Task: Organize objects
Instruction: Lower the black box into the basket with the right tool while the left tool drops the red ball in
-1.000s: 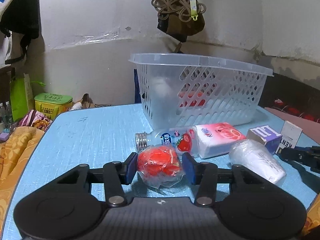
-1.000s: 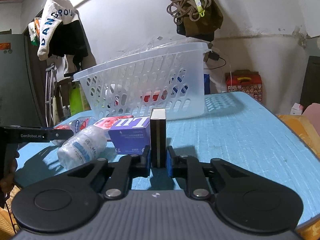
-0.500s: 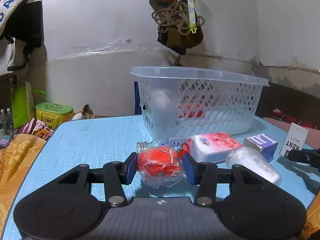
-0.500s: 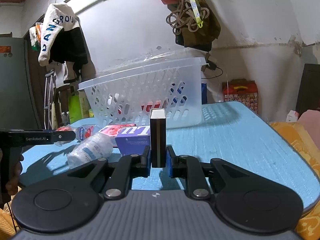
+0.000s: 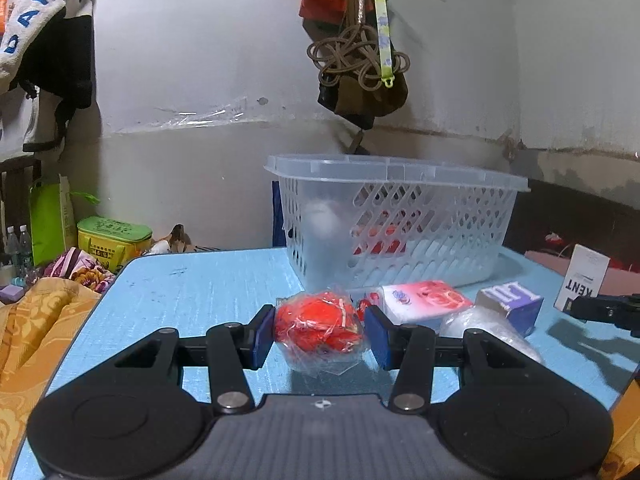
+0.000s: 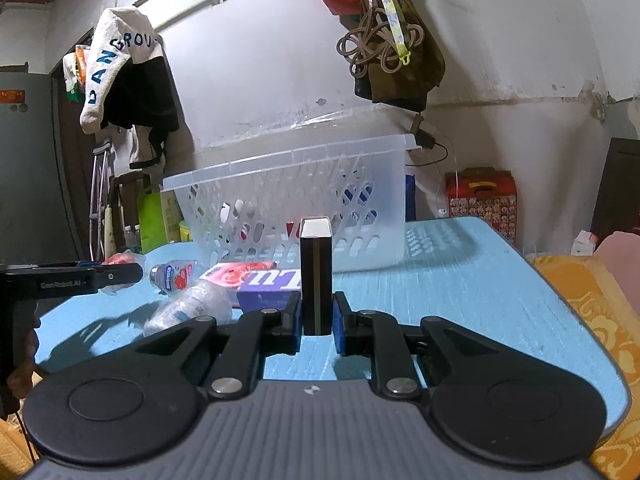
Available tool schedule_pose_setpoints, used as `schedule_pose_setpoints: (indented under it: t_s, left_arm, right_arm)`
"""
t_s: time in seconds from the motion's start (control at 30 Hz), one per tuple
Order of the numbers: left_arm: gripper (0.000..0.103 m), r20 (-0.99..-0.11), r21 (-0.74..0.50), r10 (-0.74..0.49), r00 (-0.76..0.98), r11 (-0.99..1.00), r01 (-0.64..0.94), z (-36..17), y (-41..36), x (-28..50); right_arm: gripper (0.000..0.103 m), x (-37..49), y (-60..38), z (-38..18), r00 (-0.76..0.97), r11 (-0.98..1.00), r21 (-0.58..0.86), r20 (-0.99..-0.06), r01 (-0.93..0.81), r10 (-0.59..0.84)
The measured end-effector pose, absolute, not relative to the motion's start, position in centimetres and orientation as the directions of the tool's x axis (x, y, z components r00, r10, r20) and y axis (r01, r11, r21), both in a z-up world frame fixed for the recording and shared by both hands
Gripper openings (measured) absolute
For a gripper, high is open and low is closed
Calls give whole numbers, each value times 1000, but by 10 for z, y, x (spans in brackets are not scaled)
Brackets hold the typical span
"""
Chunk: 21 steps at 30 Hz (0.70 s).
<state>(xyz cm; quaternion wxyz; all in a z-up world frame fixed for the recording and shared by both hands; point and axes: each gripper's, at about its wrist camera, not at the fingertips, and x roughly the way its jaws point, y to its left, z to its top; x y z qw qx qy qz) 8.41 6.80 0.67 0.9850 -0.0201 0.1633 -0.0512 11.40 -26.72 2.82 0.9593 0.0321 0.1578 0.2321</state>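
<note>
The left tool (image 5: 320, 332) clamps a red wrapped ball (image 5: 320, 328) above the blue worktop (image 5: 192, 292), near the basket (image 5: 400, 216). The right tool (image 6: 316, 322) grips a dark box (image 6: 316, 276) upright, nearer than the basket. A pink pack (image 5: 424, 300), purple box (image 5: 512, 304) and bottle (image 6: 176, 274) lie between.

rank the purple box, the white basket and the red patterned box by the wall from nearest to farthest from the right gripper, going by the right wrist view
1. purple box: on the table just ahead-left of the right gripper, behind the cigarette pack in its jaws.
2. white basket: further back on the table.
3. red patterned box: beyond the table's far edge, right, by the wall.
</note>
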Motion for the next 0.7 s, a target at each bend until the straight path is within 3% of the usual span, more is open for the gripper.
schedule_pose_setpoints:
  t_s: [0.7]
  left_arm:
    - [52,-244,-63,-135,960,990,123,62,56,77]
  right_arm:
    - [18,129,-264,79,827,862,110,-247,-495,506]
